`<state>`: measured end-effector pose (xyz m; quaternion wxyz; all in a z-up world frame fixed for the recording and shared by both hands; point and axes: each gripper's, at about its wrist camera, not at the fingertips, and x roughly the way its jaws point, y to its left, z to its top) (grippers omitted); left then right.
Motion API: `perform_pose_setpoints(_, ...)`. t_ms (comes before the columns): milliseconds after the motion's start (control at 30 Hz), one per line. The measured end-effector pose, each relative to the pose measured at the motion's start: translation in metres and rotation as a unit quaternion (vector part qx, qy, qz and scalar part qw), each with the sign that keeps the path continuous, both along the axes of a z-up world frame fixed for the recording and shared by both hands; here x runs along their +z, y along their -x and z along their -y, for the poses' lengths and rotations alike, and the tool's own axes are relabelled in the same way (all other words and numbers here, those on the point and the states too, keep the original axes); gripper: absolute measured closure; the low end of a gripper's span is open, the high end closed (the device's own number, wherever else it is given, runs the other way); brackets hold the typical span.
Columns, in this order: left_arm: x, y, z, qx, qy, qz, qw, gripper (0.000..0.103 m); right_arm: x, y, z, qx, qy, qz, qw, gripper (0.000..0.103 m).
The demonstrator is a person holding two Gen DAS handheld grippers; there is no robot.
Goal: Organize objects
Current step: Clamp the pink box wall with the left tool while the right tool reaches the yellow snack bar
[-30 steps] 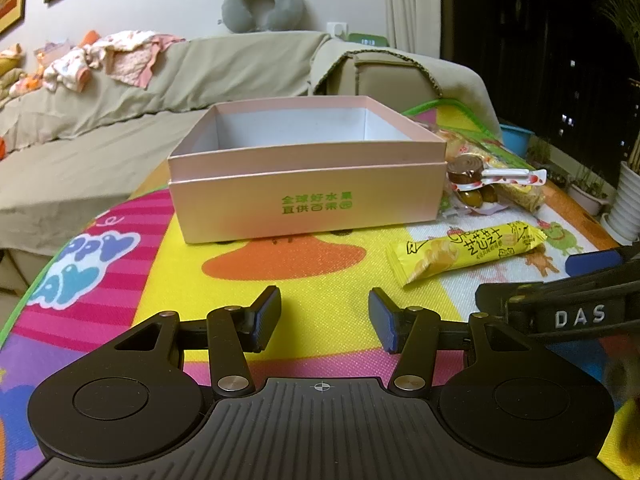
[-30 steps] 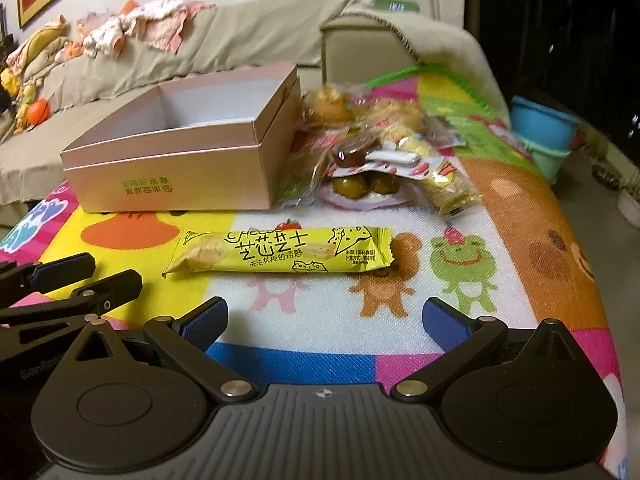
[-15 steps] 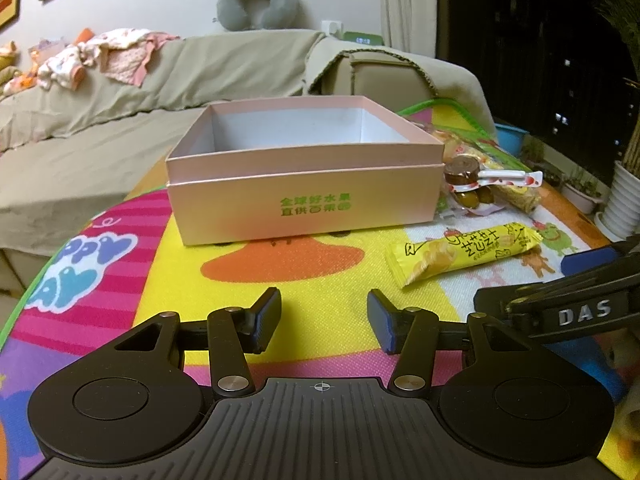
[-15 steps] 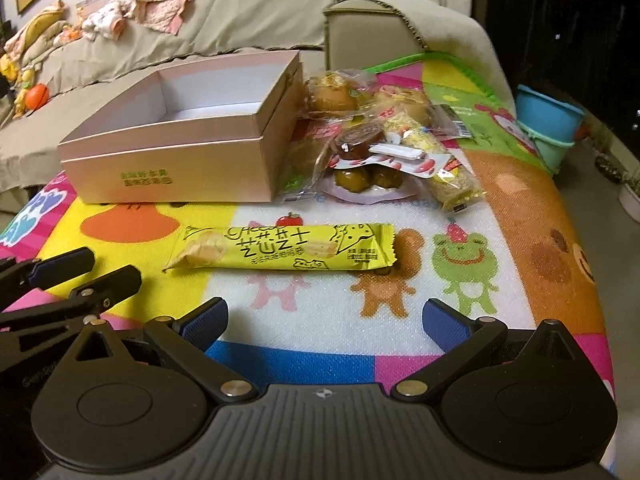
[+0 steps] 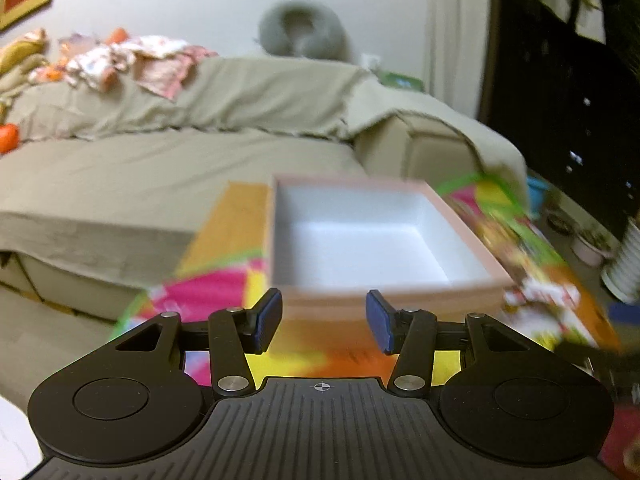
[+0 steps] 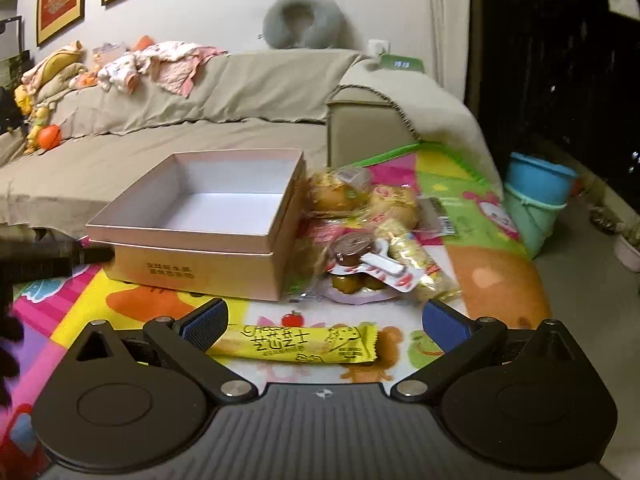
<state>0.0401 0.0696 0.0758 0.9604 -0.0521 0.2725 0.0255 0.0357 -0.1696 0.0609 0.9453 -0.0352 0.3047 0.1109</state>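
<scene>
Box: pink cardboard box (image 6: 200,236), lidless and white inside, stands on the colourful play mat (image 6: 492,268) that covers the desk; green print runs along its near wall, and nothing lies in it.
Box from the left wrist: same box (image 5: 372,240) sits just beyond the fingertips, blurred, its near rim level with the blue pads.
Yellow bar: long yellow snack bar (image 6: 304,344) lies flat on the mat, nearer than the box and to its right, lengthwise from left to right.
Snack pile: wrapped cakes (image 6: 340,192) and a clear pack of jelly cups (image 6: 356,264) are heaped against the box's right wall, touching it or nearly so.
Left gripper (image 5: 324,320): jaws apart about halfway, nothing between them; it hangs above the mat, aimed at the box's near wall.
Right gripper (image 6: 326,326): jaws spread wide and empty; the yellow bar shows in the gap between them, on the mat below and clear of both pads.
Other tool: dark blurred bar at the left edge of the right wrist view is part of the left gripper; details cannot be told.
Sofa (image 6: 168,128): beige-covered, beyond the desk, with crumpled clothes (image 6: 160,64) on its back and a grey neck pillow (image 6: 304,20) on top.
Buckets: blue bucket (image 6: 536,184) stacked on a green one stands on the floor at far right.
</scene>
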Motion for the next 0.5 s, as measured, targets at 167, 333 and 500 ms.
perform_pose_setpoints(167, 0.015, -0.036, -0.026, 0.016, 0.008, -0.005, 0.9998, 0.05, -0.004, -0.004, -0.007, 0.024, 0.023, -0.003, 0.999, 0.0)
perform_pose_setpoints(333, 0.015, -0.069, -0.044, 0.014, 0.016, -0.027, 0.9994, 0.05, -0.006, -0.022, -0.002, 0.053, 0.024, -0.018, 0.998, 0.003)
perform_pose_setpoints(500, 0.003, -0.079, -0.052, 0.024, 0.028, -0.043, 0.9984, 0.051, -0.015, -0.063, 0.005, 0.056, -0.013, -0.082, 0.995, 0.042)
